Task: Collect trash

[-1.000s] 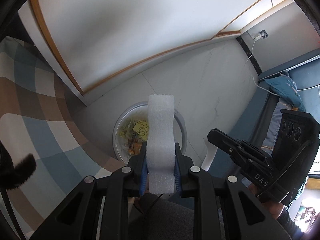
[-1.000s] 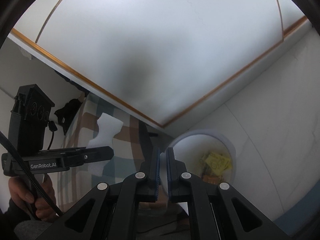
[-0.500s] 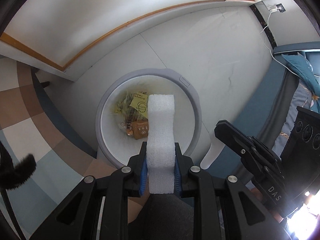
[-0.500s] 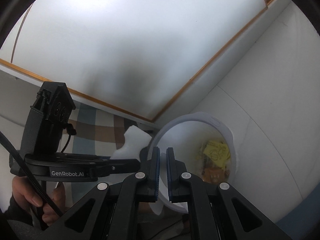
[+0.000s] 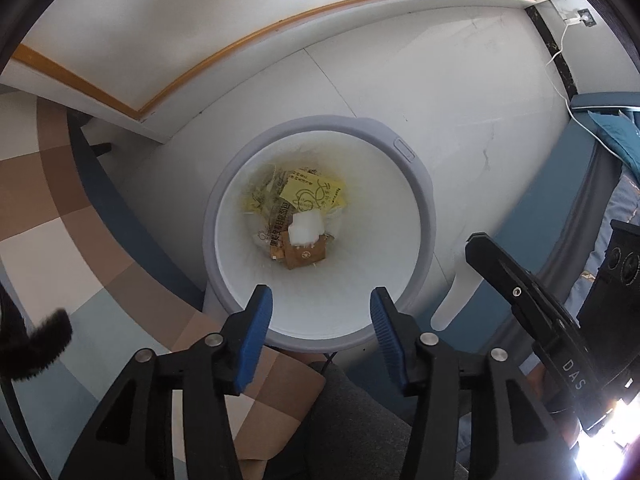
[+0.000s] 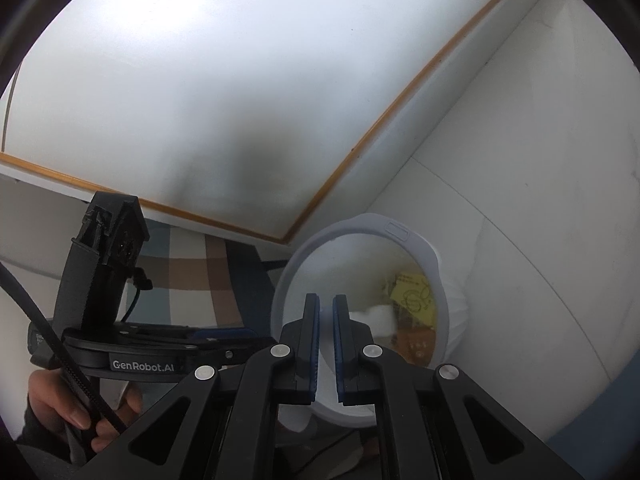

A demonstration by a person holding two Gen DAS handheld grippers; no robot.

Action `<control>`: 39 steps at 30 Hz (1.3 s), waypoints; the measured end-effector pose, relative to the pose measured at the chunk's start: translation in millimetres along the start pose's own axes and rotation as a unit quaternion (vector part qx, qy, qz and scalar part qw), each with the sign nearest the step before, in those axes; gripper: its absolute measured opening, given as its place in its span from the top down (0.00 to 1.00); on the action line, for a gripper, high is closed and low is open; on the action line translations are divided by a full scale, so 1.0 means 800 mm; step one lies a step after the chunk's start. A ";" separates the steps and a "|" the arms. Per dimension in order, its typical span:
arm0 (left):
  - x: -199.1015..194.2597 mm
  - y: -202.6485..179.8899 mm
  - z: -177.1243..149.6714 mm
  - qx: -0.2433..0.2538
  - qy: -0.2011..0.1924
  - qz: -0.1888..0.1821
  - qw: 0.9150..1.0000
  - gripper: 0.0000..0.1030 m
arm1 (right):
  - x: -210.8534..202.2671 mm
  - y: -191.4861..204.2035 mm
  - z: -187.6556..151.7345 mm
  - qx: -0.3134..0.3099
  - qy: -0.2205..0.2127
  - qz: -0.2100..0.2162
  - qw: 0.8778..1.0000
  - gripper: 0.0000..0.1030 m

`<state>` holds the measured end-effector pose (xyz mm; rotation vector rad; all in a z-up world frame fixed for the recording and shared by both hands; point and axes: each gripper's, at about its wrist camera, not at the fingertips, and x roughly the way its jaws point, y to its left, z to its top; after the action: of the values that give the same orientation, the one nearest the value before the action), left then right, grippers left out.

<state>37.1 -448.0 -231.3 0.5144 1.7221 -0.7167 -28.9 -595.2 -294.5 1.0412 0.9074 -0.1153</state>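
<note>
A round white trash bin (image 5: 416,176) with a grey rim stands on the pale floor right below my left gripper (image 5: 320,300). Its jaws are opening with nothing between them. The white foam piece (image 5: 306,229) lies inside the bin on yellow wrappers (image 5: 316,194) and brown packets. In the right wrist view the same bin (image 6: 404,236) sits just ahead, with the foam piece (image 6: 376,318) blurred inside it. My right gripper (image 6: 326,300) is shut and empty, over the bin's near rim. The left gripper (image 6: 224,334) shows there at the left, held by a hand.
A checked brown, blue and cream cover (image 5: 52,240) lies to the left of the bin. A white wall panel with an orange trim (image 5: 224,50) runs behind it. Blue upholstery (image 5: 560,184) and a white cable are at the right. The other gripper's black body (image 5: 552,312) is close at the right.
My left gripper tipped down over the bin, then its jaws parted and the foam piece dropped into the bin. The right gripper sank toward the bin, still shut.
</note>
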 end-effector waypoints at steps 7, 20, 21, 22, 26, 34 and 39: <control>-0.053 0.023 -0.019 -0.034 -0.059 -0.014 0.998 0.33 | 0.015 0.004 -0.002 0.004 0.007 0.008 1.000 0.94; -0.108 0.033 -0.045 -0.025 -0.167 0.030 0.985 0.27 | 0.041 0.023 -0.002 -0.030 0.033 -0.019 0.999 0.90; -0.108 0.034 -0.046 -0.026 -0.168 0.032 0.985 0.27 | 0.041 0.022 -0.002 -0.032 0.035 -0.023 0.999 0.89; -0.106 0.037 -0.047 -0.026 -0.166 0.034 0.985 0.27 | 0.043 0.020 -0.003 -0.033 0.039 -0.029 0.998 0.88; -0.103 0.038 -0.048 -0.029 -0.163 0.035 0.986 0.27 | 0.054 0.015 -0.009 -0.038 0.058 -0.049 0.996 0.86; -0.106 0.033 -0.054 -0.025 -0.162 0.030 0.986 0.27 | 0.052 0.011 -0.023 -0.046 0.074 -0.064 0.994 0.86; -0.105 0.032 -0.056 -0.022 -0.164 0.036 0.986 0.27 | 0.039 0.006 -0.024 -0.048 0.072 -0.074 0.994 0.86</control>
<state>44.7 -396.7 -148.0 0.4005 1.4013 -0.6688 -17.8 -567.7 -316.4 0.9006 1.1103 -0.1202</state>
